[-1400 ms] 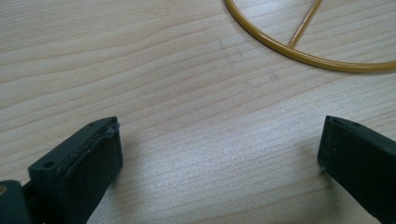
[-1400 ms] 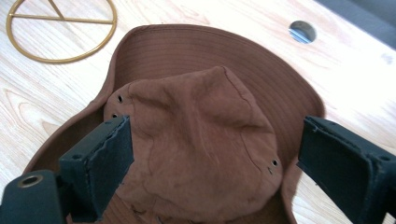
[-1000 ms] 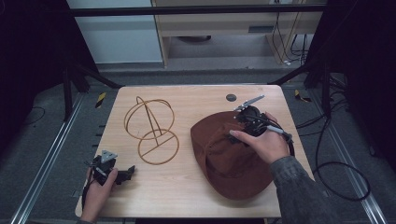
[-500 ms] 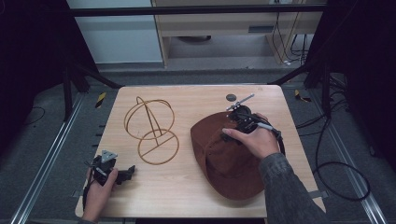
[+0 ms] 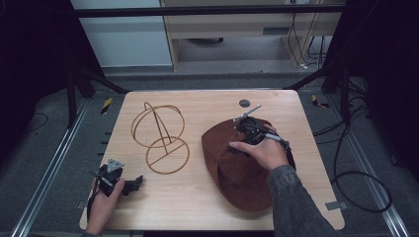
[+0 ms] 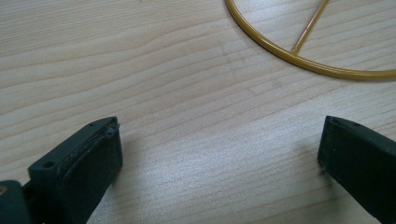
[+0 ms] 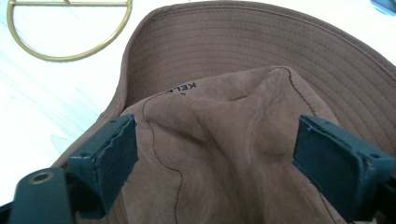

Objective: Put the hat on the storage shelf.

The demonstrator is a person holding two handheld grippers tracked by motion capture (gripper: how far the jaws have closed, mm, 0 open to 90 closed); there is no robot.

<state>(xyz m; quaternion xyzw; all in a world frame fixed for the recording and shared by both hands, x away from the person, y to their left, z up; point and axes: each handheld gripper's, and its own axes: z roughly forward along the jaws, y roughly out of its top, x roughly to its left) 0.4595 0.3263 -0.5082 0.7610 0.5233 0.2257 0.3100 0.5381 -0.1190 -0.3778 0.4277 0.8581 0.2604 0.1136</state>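
Two tongs are seen with jaws spread apart. The right tongs (image 7: 215, 154) are held over the crown of the brown hat (image 5: 242, 173), which lies on the tabletop (image 5: 197, 197) beside the gold wire stand (image 5: 160, 138). The left tongs (image 5: 129, 183) rest low near the tabletop's front left corner, gripping nothing.

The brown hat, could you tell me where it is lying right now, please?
In the high view the brown hat lies on the right half of the table, beside the gold wire stand, with the right gripper over its far part.
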